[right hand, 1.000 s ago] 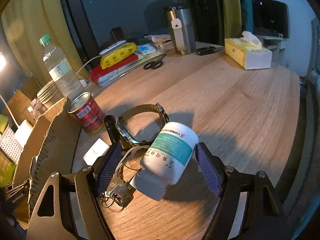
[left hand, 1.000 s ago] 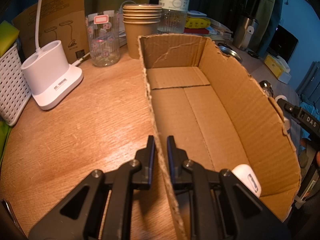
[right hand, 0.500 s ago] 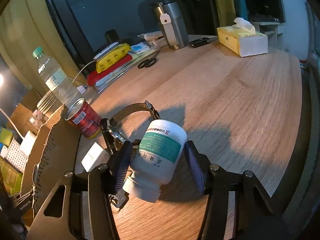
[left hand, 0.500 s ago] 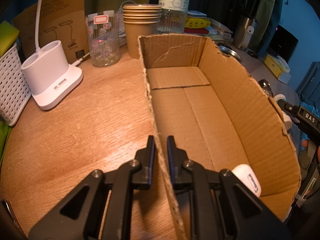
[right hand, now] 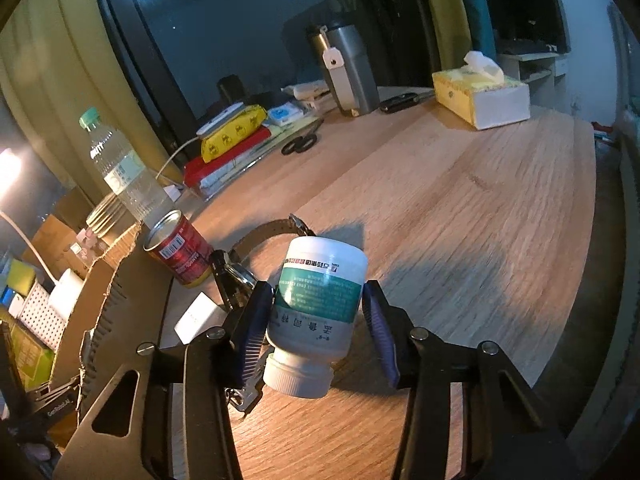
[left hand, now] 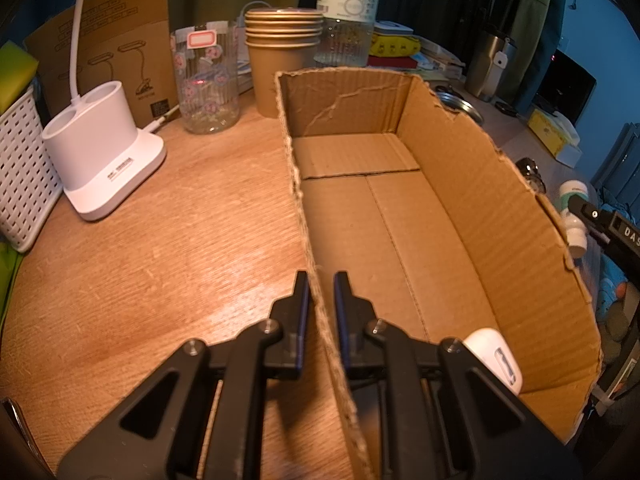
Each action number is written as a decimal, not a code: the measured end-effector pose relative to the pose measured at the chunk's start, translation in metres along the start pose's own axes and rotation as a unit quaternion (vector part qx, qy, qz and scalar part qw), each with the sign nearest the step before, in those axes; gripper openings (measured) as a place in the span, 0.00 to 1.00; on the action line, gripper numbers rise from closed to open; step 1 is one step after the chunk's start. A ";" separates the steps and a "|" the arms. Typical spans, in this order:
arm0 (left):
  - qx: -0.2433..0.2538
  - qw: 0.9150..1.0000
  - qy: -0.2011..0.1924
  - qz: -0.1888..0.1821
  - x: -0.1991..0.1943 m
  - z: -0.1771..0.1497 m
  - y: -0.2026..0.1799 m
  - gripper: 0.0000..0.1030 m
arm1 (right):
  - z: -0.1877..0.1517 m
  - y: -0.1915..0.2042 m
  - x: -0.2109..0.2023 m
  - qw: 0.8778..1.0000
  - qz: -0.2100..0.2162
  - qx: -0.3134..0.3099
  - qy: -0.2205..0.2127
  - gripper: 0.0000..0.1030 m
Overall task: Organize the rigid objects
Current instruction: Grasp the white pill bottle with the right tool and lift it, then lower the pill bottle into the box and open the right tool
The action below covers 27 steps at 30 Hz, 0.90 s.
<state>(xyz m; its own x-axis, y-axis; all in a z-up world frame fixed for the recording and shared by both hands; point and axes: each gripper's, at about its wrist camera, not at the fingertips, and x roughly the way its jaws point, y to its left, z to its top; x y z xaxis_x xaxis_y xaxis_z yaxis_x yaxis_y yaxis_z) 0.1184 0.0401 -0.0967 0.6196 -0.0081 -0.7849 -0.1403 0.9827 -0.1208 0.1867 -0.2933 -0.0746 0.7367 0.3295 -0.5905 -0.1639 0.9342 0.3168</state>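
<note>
My left gripper is shut on the near left wall of the open cardboard box, one pad on each side. A white earbud case lies in the box's near corner. In the right wrist view my right gripper has its jaws closing on a white pill bottle with a green label. Both pads touch the bottle's sides and its cap points back at the camera. The same bottle shows just beyond the box's right wall. A red can, a watch, keys and a small white box lie beside the bottle.
Left of the box stand a white lamp base, a glass jar, stacked paper cups, a water bottle and a white basket. Far across the table are a tissue box, a steel tumbler and scissors.
The right jaws have narrowed from well apart until both pads meet the pill bottle, which now sits higher over the table. The left gripper and the box have not moved.
</note>
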 end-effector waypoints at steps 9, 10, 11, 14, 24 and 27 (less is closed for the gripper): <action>0.000 1.000 0.000 0.000 0.000 0.000 0.001 0.13 | 0.006 0.023 -0.030 0.998 0.016 -0.036 -0.046 0.48; 0.000 1.000 0.000 0.000 0.000 0.000 0.000 0.13 | 0.007 0.026 -0.032 0.998 0.019 -0.040 -0.049 0.48; 0.000 1.000 0.000 0.000 0.000 0.000 0.001 0.13 | 0.008 0.031 -0.036 0.997 0.023 -0.046 -0.053 0.47; 0.000 1.000 0.000 0.000 0.000 0.000 0.001 0.13 | 0.009 0.041 -0.046 0.996 0.037 -0.056 -0.062 0.47; 0.000 1.000 0.000 0.000 0.000 0.000 0.001 0.13 | 0.005 0.081 -0.066 0.989 0.082 -0.093 -0.077 0.47; 0.000 1.000 0.000 0.000 0.000 0.000 0.001 0.13 | 0.001 0.094 -0.072 0.986 0.098 -0.107 -0.077 0.47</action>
<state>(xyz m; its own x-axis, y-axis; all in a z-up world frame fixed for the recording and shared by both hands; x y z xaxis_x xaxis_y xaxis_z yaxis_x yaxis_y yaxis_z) 0.1182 0.0410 -0.0970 0.6197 -0.0090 -0.7848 -0.1399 0.9826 -0.1218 0.1194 -0.2294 -0.0015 0.7656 0.4970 -0.4084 -0.4352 0.8677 0.2402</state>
